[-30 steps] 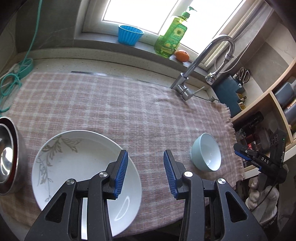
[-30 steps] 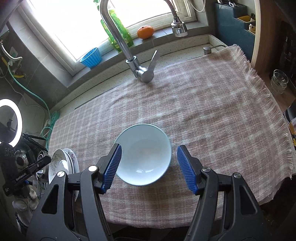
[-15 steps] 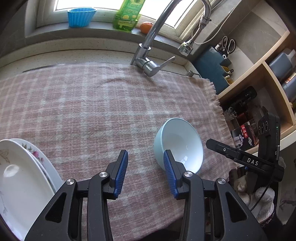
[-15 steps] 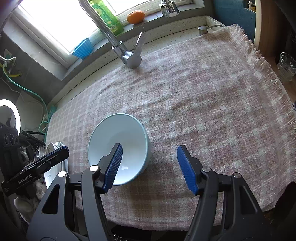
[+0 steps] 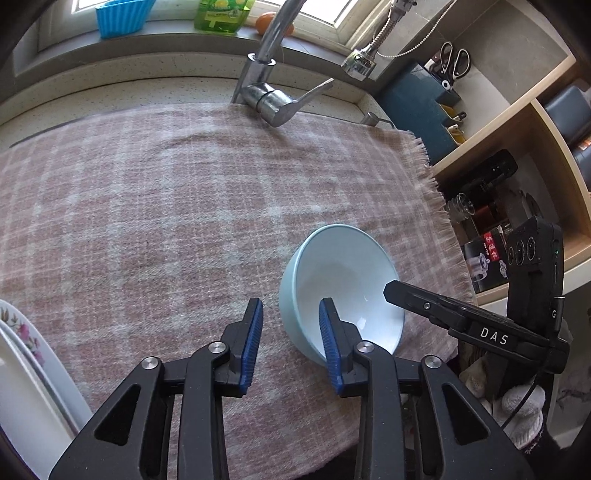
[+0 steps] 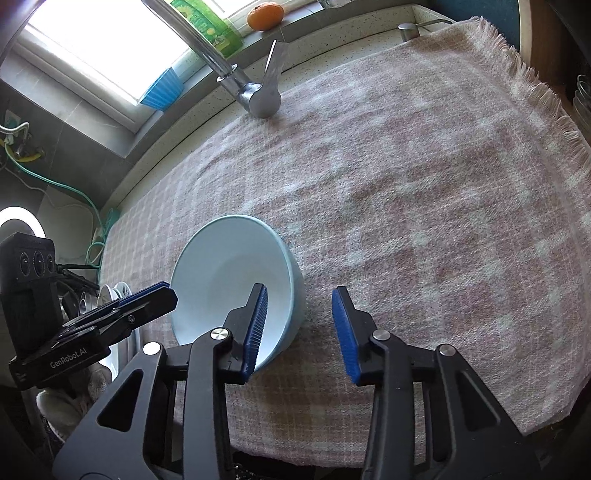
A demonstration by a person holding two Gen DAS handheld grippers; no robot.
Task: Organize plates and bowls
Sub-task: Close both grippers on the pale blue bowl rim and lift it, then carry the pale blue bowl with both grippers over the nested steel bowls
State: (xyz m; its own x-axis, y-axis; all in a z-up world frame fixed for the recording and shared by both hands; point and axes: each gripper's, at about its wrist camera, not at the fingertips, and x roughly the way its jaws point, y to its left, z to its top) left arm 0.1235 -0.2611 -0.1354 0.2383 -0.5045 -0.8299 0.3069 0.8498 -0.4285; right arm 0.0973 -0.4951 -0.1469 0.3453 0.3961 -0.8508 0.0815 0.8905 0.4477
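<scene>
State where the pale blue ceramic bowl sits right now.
The pale blue ceramic bowl rests on the pink checked cloth, near its front edge, between the left gripper and right gripper, each straddling its rim.

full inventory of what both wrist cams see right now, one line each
bowl: 1, pale blue, on the cloth, both grippers straddling its rim
plates: stacked, count unclear, white with floral print, left edge
cloth: 1, pink checked, fringed, covering the counter
faucet: 1, chrome, behind the cloth
soap bottle: 1, green, windowsill
orange: 1, windowsill
cup: 1, blue, ribbed, windowsill
scissors: 2 pairs seemingly, in the dark blue holder
ring light: 1, white, far left
left hand-held gripper: black, blue pads, open
right hand-held gripper: same, open
</scene>
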